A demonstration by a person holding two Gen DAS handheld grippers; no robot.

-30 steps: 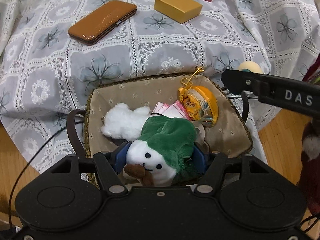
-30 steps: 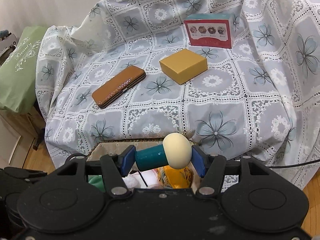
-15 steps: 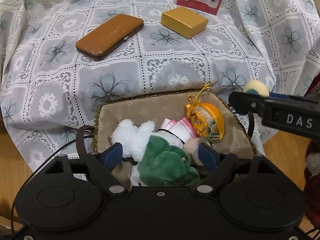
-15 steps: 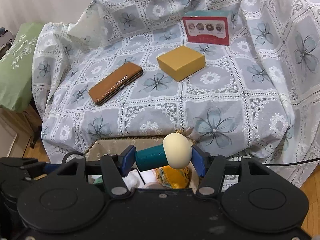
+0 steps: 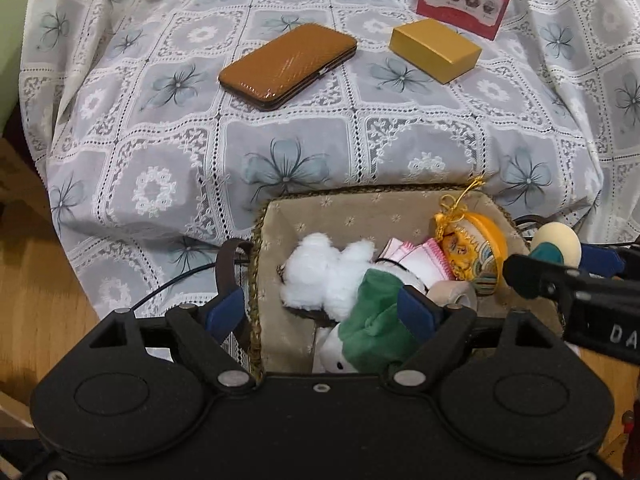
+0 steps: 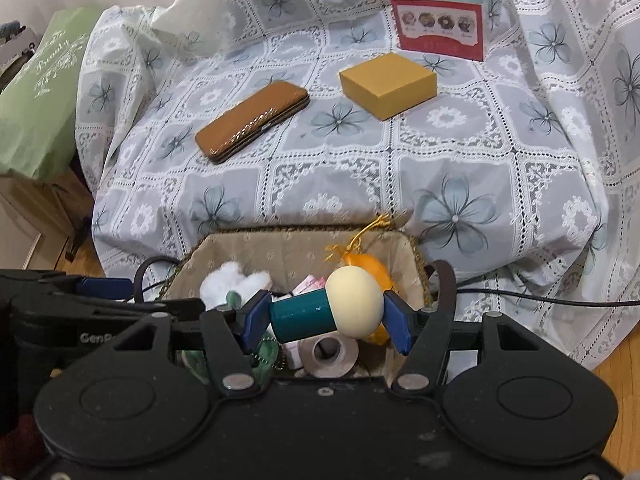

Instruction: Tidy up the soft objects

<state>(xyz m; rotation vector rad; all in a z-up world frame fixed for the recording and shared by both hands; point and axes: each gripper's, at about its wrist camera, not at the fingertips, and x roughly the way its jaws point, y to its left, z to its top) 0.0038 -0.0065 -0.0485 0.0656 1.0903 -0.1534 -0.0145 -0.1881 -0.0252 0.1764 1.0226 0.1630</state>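
Right gripper (image 6: pixel 324 320) jaws clamped on teal-and-cream mushroom toy (image 6: pixel 332 312), held above basket (image 6: pixel 288 246). Left gripper (image 5: pixel 320 314) jaws spread wide, holding nothing, straddling basket's left rim. Below: green-hatted snowman plush (image 5: pixel 368 332), white fluffy plush (image 5: pixel 324 272), orange ornament (image 5: pixel 476 252), tape roll (image 6: pixel 330 352) inside basket. Beyond, on floral cloth (image 5: pixel 280 160): brown case (image 5: pixel 288 66), yellow box (image 5: pixel 436 54), red card box (image 5: pixel 462 0).

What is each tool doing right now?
Left tool: open, holding nothing, over the basket.
Right tool: closed on the teal and cream toy.
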